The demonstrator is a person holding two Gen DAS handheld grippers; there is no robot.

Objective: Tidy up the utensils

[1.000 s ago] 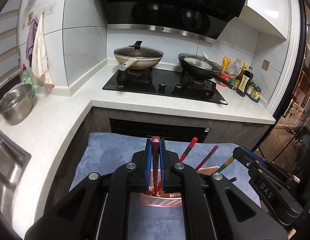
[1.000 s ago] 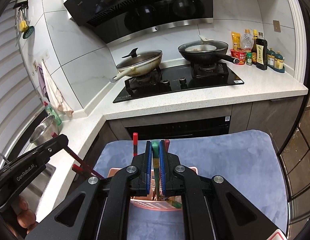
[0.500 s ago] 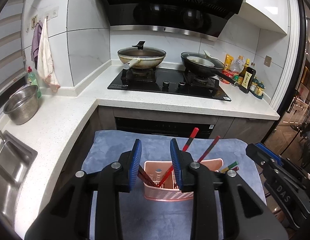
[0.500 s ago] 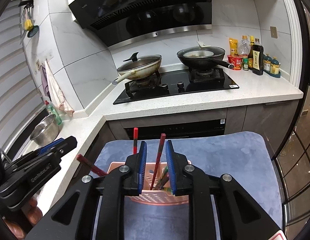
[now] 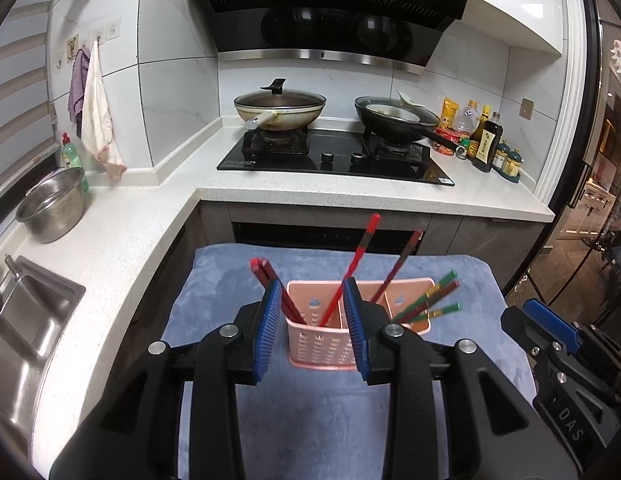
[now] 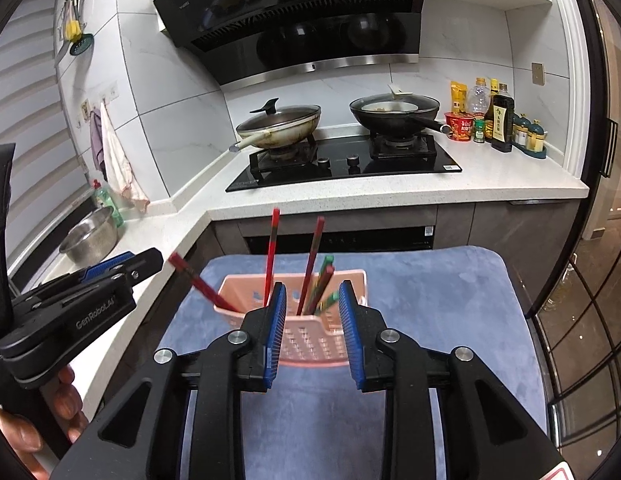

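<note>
Chopsticks, red and dark-red with some green-tipped ones, stand in a pink perforated plastic basket (image 5: 330,344) with several compartments, set on a blue-grey fleece cloth (image 5: 310,420). Ahead of the left gripper (image 5: 312,292) the basket shows between and beyond the blue ribbed fingers (image 5: 270,320); a pair of dark-red chopsticks (image 5: 270,280) leans out past the left finger, a single red chopstick (image 5: 356,264) rises just inside the right finger, and the green-tipped chopsticks (image 5: 434,300) fan out beyond the right finger. Its jaws have just been opening and stand apart, with nothing pressed between the pads. The right gripper (image 6: 312,292) has likewise just been opening; its fingers flank the basket's near wall without gripping anything, and two red chopsticks (image 6: 270,256) stand upright beyond them.
</note>
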